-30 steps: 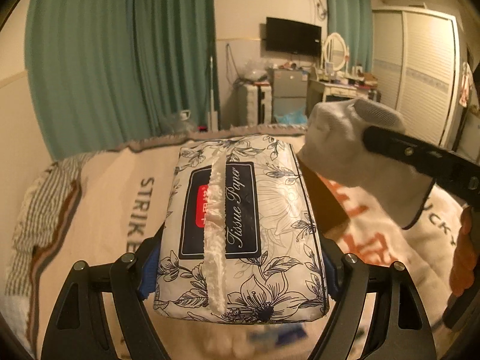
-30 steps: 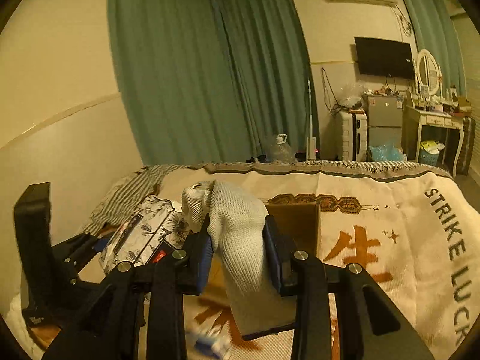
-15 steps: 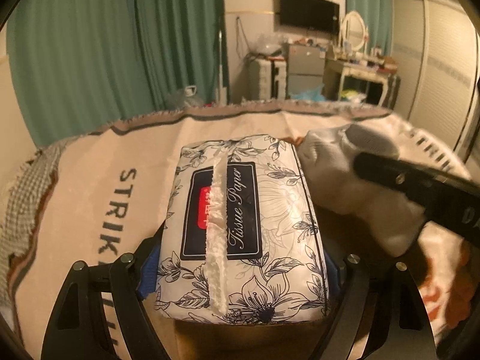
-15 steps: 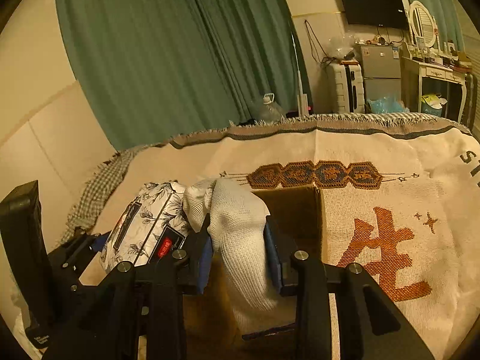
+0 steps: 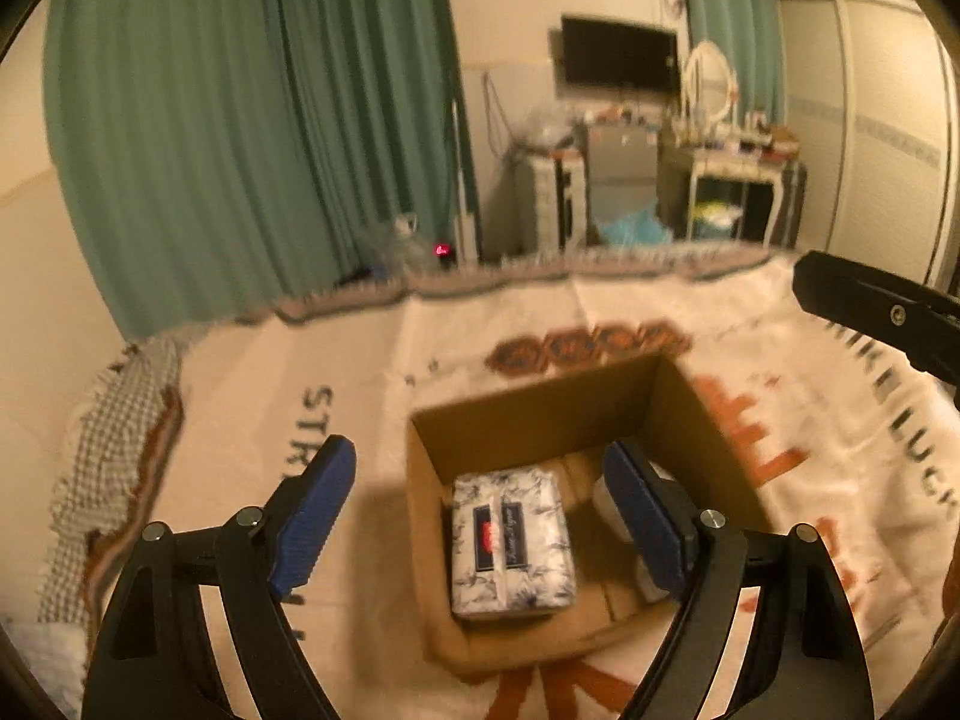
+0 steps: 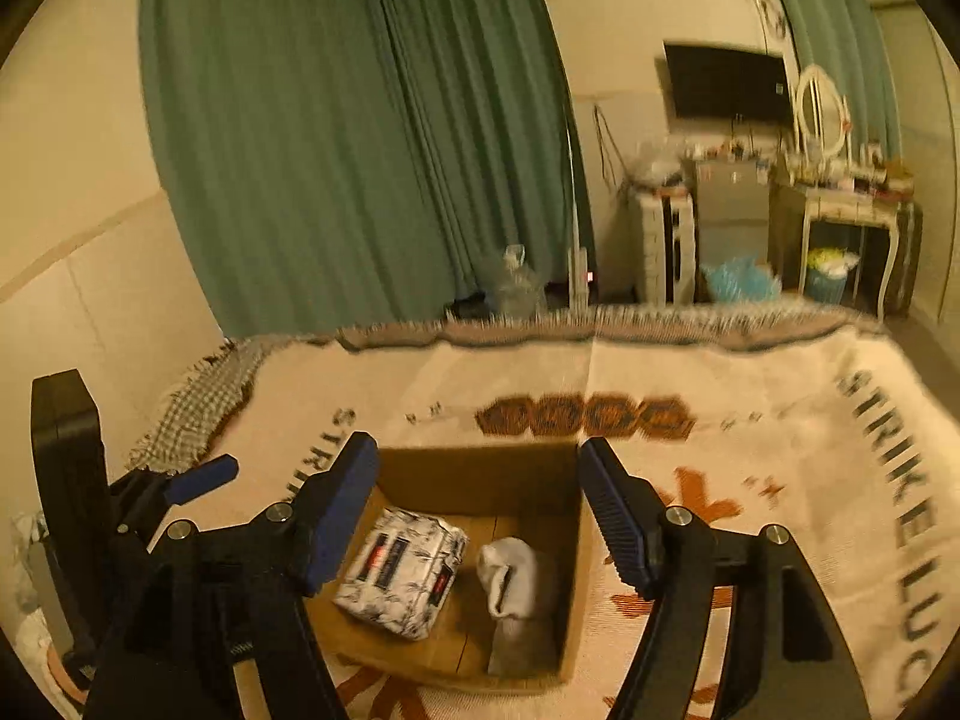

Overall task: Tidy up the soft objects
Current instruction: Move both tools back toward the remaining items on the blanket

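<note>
An open cardboard box [image 5: 534,414] sits on a cream woven blanket [image 5: 384,354] directly below and ahead of both grippers, its four brown walls upright and its top clear of flaps. On the far side the blanket runs on to a fringed edge [image 6: 600,324], with printed lettering to either side of the box and bare cloth all around it. Inside the box, floor shows between the contents and the far wall, and a strip shows between the two items.

There is one box, one floral tissue pack [image 5: 510,540] and one white sock [image 6: 510,576]. The tissue pack lies flat on the box floor toward the left wall, label up; the sock lies crumpled just beside it toward the right wall, apart from it in the right wrist view. In the left wrist view the sock is mostly hidden behind that gripper's right finger.

The left gripper [image 5: 480,516] hangs above the box with its blue-padded fingers [image 5: 312,510] spread wide, holding nothing and touching nothing; the tissue pack lies below the gap between them. The right gripper [image 6: 480,522] is likewise spread wide and empty above the box, with both items below its gap. The left gripper's body appears at the left edge of the right wrist view, and the right gripper's dark finger juts in at the right edge of the left wrist view.
</note>
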